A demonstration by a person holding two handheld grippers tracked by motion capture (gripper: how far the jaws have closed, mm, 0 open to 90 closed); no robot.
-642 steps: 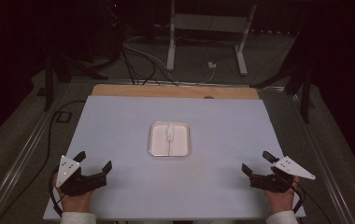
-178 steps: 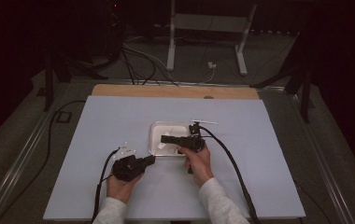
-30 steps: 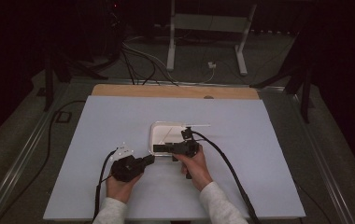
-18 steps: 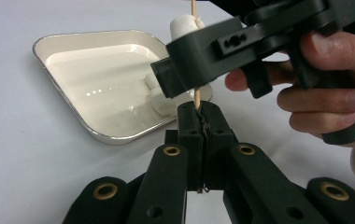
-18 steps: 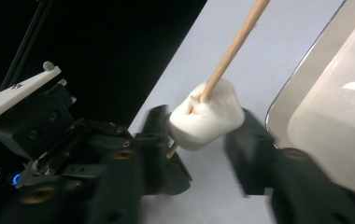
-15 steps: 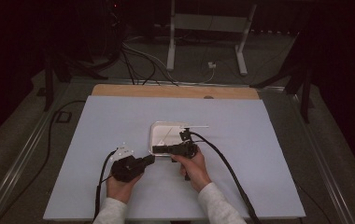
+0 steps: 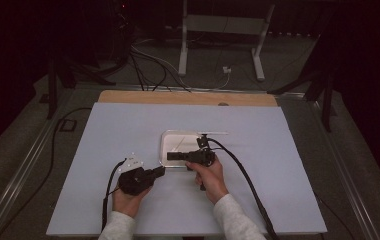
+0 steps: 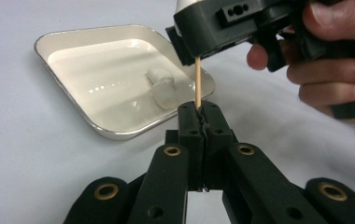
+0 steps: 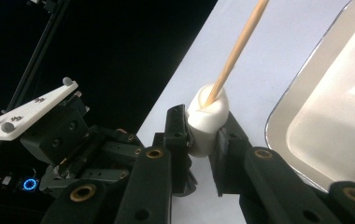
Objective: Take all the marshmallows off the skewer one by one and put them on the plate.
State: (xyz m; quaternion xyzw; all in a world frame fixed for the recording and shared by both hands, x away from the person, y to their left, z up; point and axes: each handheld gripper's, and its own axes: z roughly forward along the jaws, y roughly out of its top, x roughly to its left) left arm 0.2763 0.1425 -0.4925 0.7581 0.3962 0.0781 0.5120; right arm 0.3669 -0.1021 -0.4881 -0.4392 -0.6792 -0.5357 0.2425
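My left gripper (image 8: pixel 200 111) is shut on the lower end of a thin wooden skewer (image 8: pixel 197 79), which stands upright. The skewer's tip is stuck into a white marshmallow (image 9: pixel 209 109). My right gripper (image 9: pixel 203 128) has just been closing and its pads now squeeze that marshmallow. In the high view the left gripper (image 7: pixel 157 172) and the right gripper (image 7: pixel 172 156) meet at the front edge of a white square tray (image 7: pixel 170 136). A second marshmallow (image 8: pixel 162 86) lies in the tray (image 8: pixel 73 42).
The tray sits mid-table on a pale sheet (image 7: pixel 108 130), with a wooden board edge (image 7: pixel 188 97) behind it. A thin pale stick (image 7: pixel 217 133) lies by the tray's far right corner. Cables trail from both grippers toward the near edge.
The right gripper's jaws have closed in compared with a second ago. Both hands have stayed in place. Much earlier, both grippers rested open at the table's near corners.
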